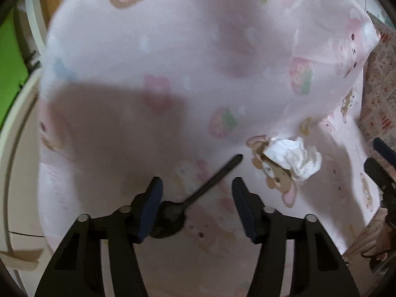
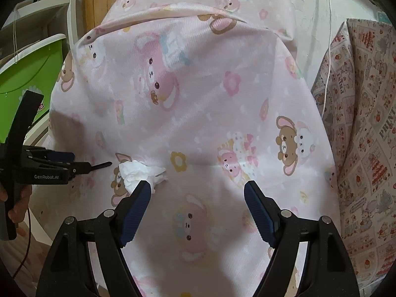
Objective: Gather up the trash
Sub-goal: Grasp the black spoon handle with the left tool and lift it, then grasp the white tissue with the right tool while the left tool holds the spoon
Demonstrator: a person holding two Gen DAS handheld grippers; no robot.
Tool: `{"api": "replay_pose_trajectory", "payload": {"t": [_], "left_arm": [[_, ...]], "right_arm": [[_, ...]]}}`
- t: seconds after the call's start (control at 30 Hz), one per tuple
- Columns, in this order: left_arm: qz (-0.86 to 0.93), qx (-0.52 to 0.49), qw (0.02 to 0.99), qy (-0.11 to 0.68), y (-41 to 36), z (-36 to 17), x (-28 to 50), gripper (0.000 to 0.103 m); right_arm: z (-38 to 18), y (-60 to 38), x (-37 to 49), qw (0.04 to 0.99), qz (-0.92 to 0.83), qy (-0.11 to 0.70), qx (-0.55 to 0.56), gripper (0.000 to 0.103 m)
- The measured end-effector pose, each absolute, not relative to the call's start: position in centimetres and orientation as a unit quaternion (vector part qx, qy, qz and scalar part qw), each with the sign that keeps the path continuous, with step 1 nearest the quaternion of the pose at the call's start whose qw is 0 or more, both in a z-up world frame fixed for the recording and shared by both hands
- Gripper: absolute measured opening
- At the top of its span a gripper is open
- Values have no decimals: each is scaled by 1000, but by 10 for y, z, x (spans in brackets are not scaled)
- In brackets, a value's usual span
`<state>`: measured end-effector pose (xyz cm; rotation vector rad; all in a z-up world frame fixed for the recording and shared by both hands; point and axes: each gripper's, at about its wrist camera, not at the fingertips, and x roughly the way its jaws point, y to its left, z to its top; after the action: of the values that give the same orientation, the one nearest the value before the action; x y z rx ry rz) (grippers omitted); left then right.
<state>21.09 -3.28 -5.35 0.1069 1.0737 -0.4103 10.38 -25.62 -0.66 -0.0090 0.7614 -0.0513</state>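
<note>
1. The left gripper (image 1: 195, 205) is being held pointing steeply downward, its jaws standing partly apart.
2. A black spoon (image 1: 188, 205) is lying between its fingers; the scoop is touching the left pad (image 1: 151, 205), while the right pad is being kept clear.
3. The left hand (image 2: 17, 203) is being wrapped around its handle.
4. The right gripper (image 2: 198, 208) is being held angled downward, jaws spread wide, nothing between them.

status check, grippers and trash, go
Left gripper part open over black spoon, pads not pressing it. Right gripper open, empty. Crumpled tissue loose on pink sheet by right gripper's left fingertip. Nothing blocking.
</note>
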Motion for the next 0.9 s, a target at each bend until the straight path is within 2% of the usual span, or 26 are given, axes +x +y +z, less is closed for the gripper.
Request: {"api": "replay_pose_trajectory", "payload": {"t": [0.1,0.37,0.4,0.47,0.57,0.6,0.9], "left_arm": [[-186,65,834,515,-38,-59,210,40],[-158,104,827,530,-53,-60,206,40],[-152,97,824,537,-53,-60,206,33],[-147,98,824,539,-54,-58,203,10],[-158,97,823,537,-59,-53,196,6],[-158,100,826,532,-60,-51,193,0],[-188,72,850,487,-68,-18,161,0]], "right_arm": [[-8,-258,105,927,-27,375,-2,80],[-11,-255,108,925,-24,379,-4,80],[-12,-254,108,925,-24,379,-6,80],[-12,-252,109,925,-22,380,-7,80],[-16,-250,111,921,-15,389,-3,80],[-17,-249,113,920,-14,391,-2,80],[-24,-236,127,915,-7,403,14,80]]}}
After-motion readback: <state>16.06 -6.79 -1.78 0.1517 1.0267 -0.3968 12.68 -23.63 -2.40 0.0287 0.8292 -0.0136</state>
